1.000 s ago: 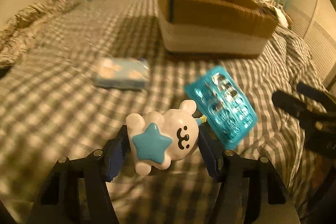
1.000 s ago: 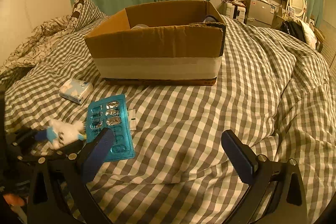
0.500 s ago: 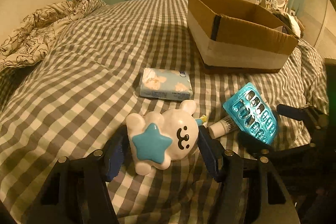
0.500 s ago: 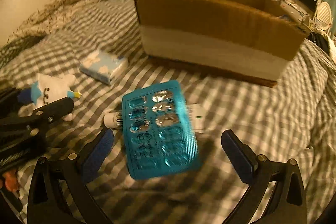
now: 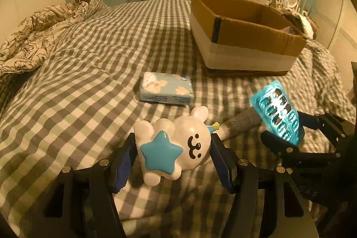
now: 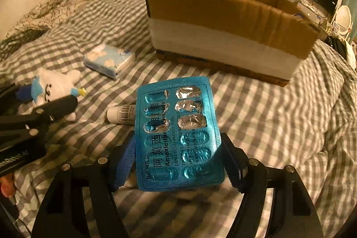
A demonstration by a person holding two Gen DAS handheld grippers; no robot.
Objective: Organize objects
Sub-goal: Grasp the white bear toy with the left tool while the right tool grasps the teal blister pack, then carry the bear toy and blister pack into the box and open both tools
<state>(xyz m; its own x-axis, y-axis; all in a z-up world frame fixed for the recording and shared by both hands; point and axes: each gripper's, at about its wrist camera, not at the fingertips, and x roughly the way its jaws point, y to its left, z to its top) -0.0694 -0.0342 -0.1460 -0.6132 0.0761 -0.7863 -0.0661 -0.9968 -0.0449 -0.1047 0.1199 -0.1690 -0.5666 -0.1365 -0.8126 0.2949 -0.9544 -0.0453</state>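
Note:
My left gripper (image 5: 173, 156) is shut on a white bear toy (image 5: 176, 144) with a blue star, held above the checked bed. The toy also shows in the right wrist view (image 6: 53, 86). My right gripper (image 6: 178, 162) is shut on a blue pill blister pack (image 6: 178, 135), lifted off the bed; the pack also shows at the right of the left wrist view (image 5: 277, 112). An open cardboard box (image 5: 243, 37) (image 6: 225, 30) stands further back on the bed.
A blue tissue pack (image 5: 166, 92) (image 6: 110, 59) lies on the bed between the grippers and the box. A small white tube (image 6: 121, 114) lies under the blister pack. A crumpled floral duvet (image 5: 33, 37) and a pillow are at the far left.
My right gripper has closed on the blister pack and lifted it off the bed, uncovering the white tube. My left gripper still holds the toy and has pulled back.

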